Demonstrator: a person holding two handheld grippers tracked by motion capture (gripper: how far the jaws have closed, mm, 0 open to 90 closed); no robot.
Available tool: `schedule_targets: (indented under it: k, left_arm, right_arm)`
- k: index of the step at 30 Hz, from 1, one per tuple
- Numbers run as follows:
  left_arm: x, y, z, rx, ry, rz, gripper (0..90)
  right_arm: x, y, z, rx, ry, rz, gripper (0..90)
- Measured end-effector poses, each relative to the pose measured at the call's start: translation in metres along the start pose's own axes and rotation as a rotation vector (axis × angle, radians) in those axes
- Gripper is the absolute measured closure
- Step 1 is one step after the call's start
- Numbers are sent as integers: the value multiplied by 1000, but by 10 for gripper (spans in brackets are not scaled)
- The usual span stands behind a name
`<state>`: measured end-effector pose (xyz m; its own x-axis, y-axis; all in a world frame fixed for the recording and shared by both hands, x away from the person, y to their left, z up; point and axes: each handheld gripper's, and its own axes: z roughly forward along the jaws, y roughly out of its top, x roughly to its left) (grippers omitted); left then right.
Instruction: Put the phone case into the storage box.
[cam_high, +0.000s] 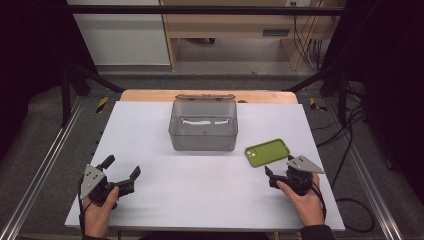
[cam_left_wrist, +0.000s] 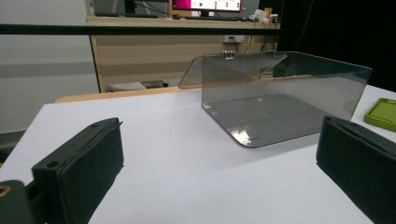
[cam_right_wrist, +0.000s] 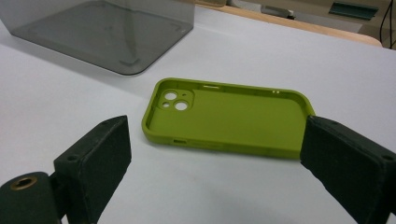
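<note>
Jaws wide on both grippers — right gripper (cam_right_wrist: 215, 154) faces a matte green phone case (cam_right_wrist: 229, 119).

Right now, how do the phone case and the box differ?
The phone case is opaque green; the box is see-through grey. The phone case is shallow and lies flat with its hollow side up; the box stands much taller, its hinged lid tipped open behind. The phone case lies just ahead of the right gripper; the box sits mid-table. Both rest untouched on the white table.
</note>
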<state>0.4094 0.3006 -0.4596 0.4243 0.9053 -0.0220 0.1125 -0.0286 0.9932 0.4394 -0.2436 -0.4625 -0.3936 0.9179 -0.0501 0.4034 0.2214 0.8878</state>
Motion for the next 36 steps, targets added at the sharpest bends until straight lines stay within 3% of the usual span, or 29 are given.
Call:
schedule_targets:
  k: [5,9,10,12,15,16,17,18,21,29,36]
  left_arm:
    - [-2,0,0,-2,-14,2,6]
    - [-5,1,0,-5,-25,17,7]
    - [-5,1,1,-5,-28,19,7]
    - [-5,1,2,-5,-31,18,9]
    - [-4,1,2,-5,-30,18,10]
    - [-5,1,2,-5,-33,21,10]
    - [-5,1,2,-5,-33,21,10]
    - [-5,1,2,-6,-36,22,10]
    - [-5,1,2,0,-36,23,10]
    - [-6,2,2,-11,-48,19,10]
    - [-8,2,2,-11,-54,25,11]
  right_arm:
    - [2,10,11,33,5,-18,92]
    - [2,20,22,61,27,-3,170]
    - [2,23,24,63,24,-1,211]
    - [1,30,30,79,34,-7,404]
    - [1,36,38,118,21,-27,584]
    - [1,39,42,142,25,-27,642]
    - [1,39,42,142,25,-27,642]
    - [0,41,47,163,20,-27,765]
    - [0,42,54,184,26,-24,873]
    - [3,38,63,232,61,-52,900]
    - [14,35,70,264,125,-70,900]
